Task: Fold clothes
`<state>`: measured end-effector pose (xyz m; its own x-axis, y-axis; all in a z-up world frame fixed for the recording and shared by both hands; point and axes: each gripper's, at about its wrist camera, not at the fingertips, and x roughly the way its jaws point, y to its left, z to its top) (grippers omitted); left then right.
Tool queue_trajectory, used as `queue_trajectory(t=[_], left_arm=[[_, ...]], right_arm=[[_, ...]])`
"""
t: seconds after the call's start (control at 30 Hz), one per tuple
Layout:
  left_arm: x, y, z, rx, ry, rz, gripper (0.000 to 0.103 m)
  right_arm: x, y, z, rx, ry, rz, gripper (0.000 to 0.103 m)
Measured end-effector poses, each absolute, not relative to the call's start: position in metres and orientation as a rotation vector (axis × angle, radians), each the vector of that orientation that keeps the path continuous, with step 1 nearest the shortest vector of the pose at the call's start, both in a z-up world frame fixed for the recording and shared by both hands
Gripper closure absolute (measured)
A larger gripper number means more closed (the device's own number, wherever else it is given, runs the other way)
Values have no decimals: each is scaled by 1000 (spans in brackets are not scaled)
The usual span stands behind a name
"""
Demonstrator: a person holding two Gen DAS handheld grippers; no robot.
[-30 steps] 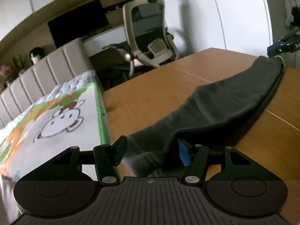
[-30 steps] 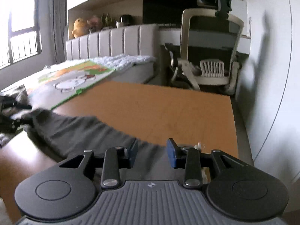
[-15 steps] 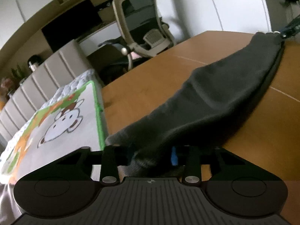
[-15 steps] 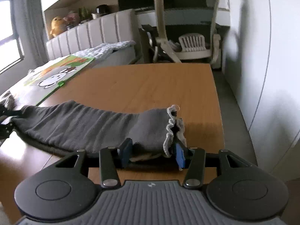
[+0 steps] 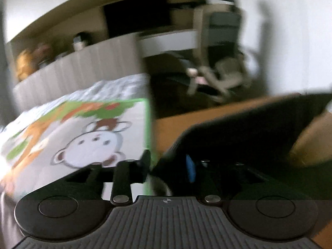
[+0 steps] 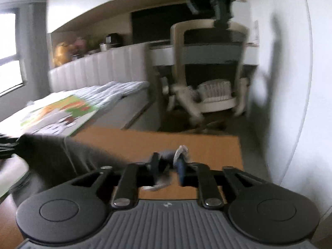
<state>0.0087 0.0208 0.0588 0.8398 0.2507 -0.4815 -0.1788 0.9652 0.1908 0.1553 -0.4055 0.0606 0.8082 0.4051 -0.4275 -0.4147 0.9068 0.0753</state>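
Orange-brown wood, the table, lay under both of my grippers. Beyond its far edge I noted a beige office chair against the white wall, and to the left a bed with a padded headboard and a monkey-print blanket. Both views were motion-blurred.

My left gripper was level, at the table's left edge beside the blanket. Its jaws stood only partly closed, with the dark grey garment bunched between them; whether both pads actually pressed it, I could not tell. My right gripper was level near the table's right side, its jaws drawn close together on the garment's pale frilled hem.

The garment hung between the two grippers, its long axis running left to right across the table. I could not tell whether its sagging middle touched the wood. Nothing stood on the wood around it.
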Motion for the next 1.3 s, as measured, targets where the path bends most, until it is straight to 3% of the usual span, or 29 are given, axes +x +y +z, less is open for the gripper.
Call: queue_trajectory(t=[0.07, 0.1, 0.17, 0.23, 0.37, 0.53, 0.7, 0.73, 0.8, 0.83, 0.87, 0.93, 1.0, 1.17, 1.2, 1.23, 1.27, 1.3], left_arm=[[2, 30, 57, 109, 538, 238, 34], [-2, 35, 56, 93, 543, 239, 25], [-10, 37, 53, 62, 563, 214, 21], [-18, 30, 47, 35, 595, 143, 19], [-36, 15, 35, -20, 658, 1, 10], [-27, -23, 25, -3, 671, -108, 9], [-19, -40, 8, -22, 707, -162, 8], [-19, -42, 4, -21, 716, -170, 8], [-18, -44, -2, -22, 729, -175, 7], [-17, -44, -5, -24, 737, -176, 7], [-17, -44, -7, -28, 740, -174, 7], [-19, -43, -8, -39, 744, -167, 7], [-20, -41, -9, -49, 745, -161, 6], [-19, -40, -6, -68, 742, -150, 5], [-17, -39, -6, -71, 740, -146, 5], [-17, -38, -6, -76, 740, -140, 5], [-17, -37, -5, -82, 740, -134, 5], [-17, -36, -5, -87, 740, -127, 5]], right_arm=[[156, -405, 62, -37, 428, 416, 42], [151, -406, 61, -37, 427, 424, 38], [139, -410, 55, -40, 441, 452, 26], [121, -411, 44, -51, 478, 502, 21], [90, -402, 27, -73, 551, 627, 18], [116, -379, 29, -103, 523, 619, 14], [152, -357, -5, -373, 449, 529, 13], [157, -353, -12, -427, 444, 524, 15], [166, -343, -26, -536, 434, 514, 36], [166, -340, -26, -547, 431, 521, 72], [163, -338, -23, -546, 428, 532, 89], [158, -333, -17, -544, 423, 555, 90], [149, -341, 14, -404, 412, 610, 96], [155, -375, 82, -99, 363, 612, 97], [164, -380, 86, -93, 352, 546, 96], [172, -385, 89, -94, 340, 471, 83], [180, -390, 87, -105, 345, 399, 50], [187, -394, 85, -120, 355, 327, 33]])
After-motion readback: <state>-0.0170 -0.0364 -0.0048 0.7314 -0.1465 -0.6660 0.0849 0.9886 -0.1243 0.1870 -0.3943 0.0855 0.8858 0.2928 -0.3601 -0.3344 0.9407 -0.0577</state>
